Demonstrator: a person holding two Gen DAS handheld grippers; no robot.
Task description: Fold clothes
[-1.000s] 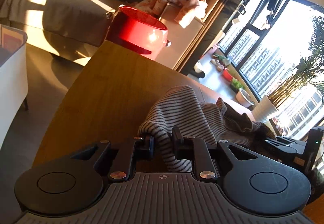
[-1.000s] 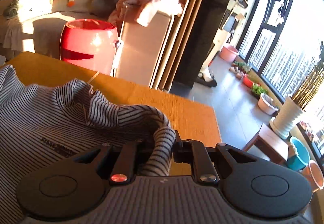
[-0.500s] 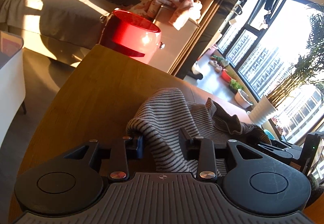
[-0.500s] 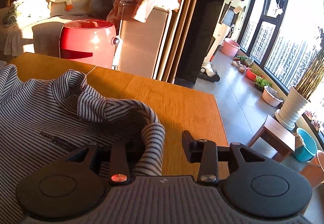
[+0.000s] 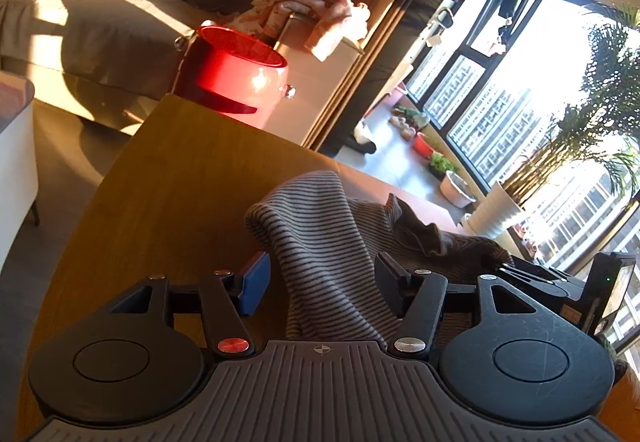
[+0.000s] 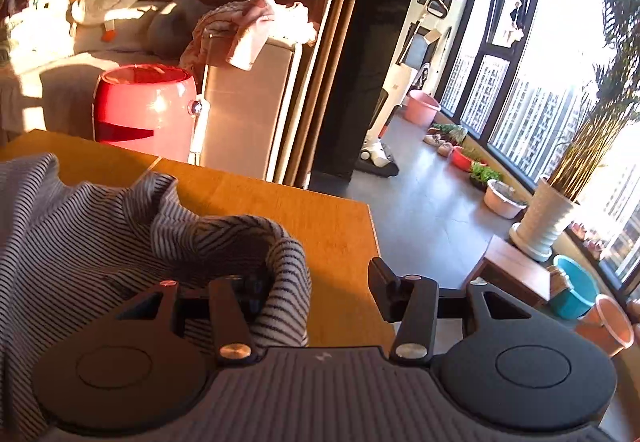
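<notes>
Both hand-held grippers spread wide over striped garment (image 5: 320, 242)

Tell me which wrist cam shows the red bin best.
Right wrist. The red bin stands upright there beyond the table, with its whole sunlit front, dark slot and side knob in view. The left wrist view shows it tilted by the camera angle, its lower part cut off by the table edge.
</notes>
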